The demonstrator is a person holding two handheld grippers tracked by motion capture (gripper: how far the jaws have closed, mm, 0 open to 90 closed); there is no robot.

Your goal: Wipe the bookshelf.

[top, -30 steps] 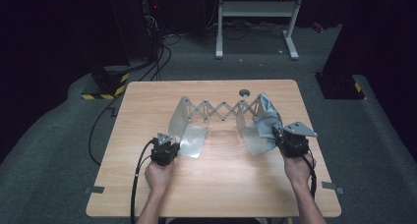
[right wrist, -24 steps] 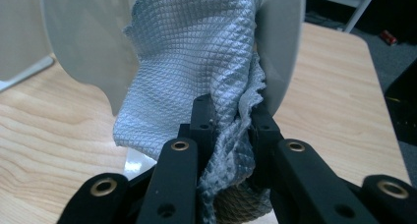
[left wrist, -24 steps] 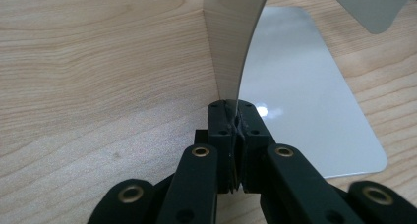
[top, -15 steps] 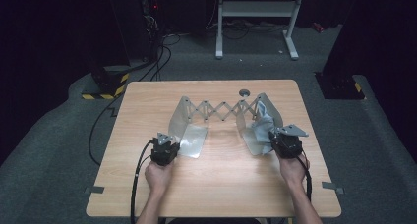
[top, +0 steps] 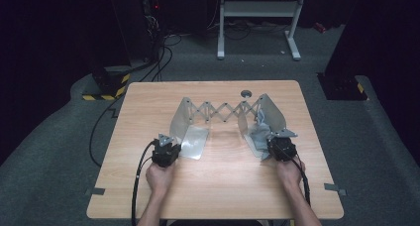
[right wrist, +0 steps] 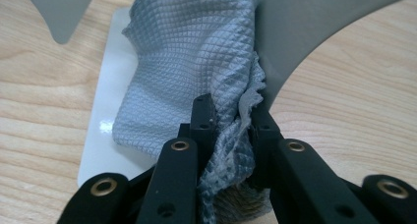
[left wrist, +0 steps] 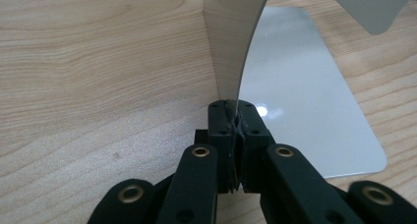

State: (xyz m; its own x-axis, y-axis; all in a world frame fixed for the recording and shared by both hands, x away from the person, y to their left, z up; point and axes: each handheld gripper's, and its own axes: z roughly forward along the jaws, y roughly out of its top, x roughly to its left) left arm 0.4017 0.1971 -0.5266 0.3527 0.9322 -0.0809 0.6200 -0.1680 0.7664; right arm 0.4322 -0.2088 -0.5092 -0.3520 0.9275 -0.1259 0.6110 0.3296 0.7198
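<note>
A metal folding rack stands mid-table: a scissor linkage (top: 223, 111) joins a left curved panel (top: 181, 118) and a right curved panel (top: 271, 115), each with a flat base plate. My left gripper (top: 170, 145) is shut on the near edge of the left panel (left wrist: 231, 37), beside its shiny base plate (left wrist: 300, 91); its jaws (left wrist: 235, 111) pinch the thin sheet. My right gripper (top: 276, 143) is shut on a grey waffle-textured cloth (right wrist: 192, 47) bunched against the right panel (right wrist: 314, 32). The cloth (top: 258, 134) lies over that panel's base plate (right wrist: 103, 121).
A small round metal disc (top: 246, 93) lies on the wooden table (top: 218, 186) behind the linkage. Beyond the table are a dark floor with cables (top: 158, 47) and a white frame stand (top: 257, 10). Both forearms enter from the near edge.
My right gripper has moved left and slightly nearer, drawing the cloth and right panel inward so the linkage is shorter. The left gripper has stayed put.
</note>
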